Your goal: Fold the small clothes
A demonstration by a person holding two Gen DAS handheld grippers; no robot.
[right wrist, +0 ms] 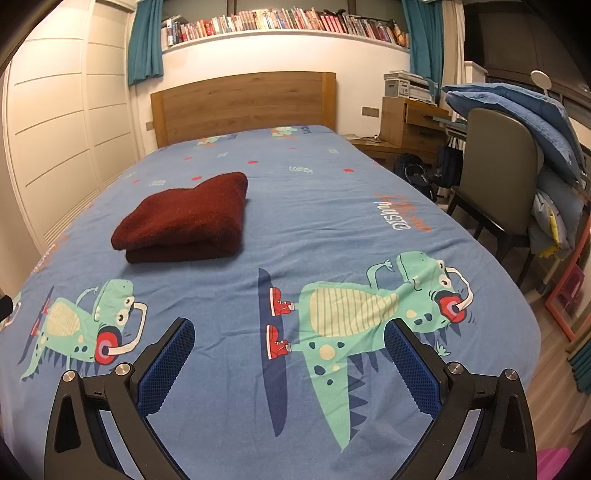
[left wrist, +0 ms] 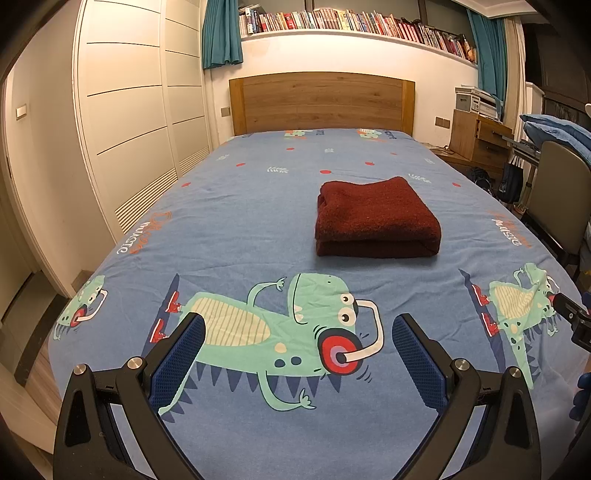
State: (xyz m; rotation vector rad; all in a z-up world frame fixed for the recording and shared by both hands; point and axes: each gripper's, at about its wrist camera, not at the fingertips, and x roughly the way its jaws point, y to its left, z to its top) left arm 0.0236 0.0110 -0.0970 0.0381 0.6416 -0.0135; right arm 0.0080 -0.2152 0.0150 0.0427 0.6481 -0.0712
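Note:
A dark red knitted garment lies folded into a thick rectangle on the blue dinosaur-print bed sheet, right of centre in the left wrist view. The same folded garment sits left of centre in the right wrist view. My left gripper hovers open over the near part of the bed, well short of the garment, nothing between its blue pads. My right gripper is open too, empty, to the right of the garment and nearer the bed's foot. Its tip shows at the left wrist view's right edge.
A wooden headboard closes the far end of the bed. White wardrobe doors run along the left side. A grey chair piled with blue bedding, a wooden desk and bags stand to the right. A bookshelf spans the wall above.

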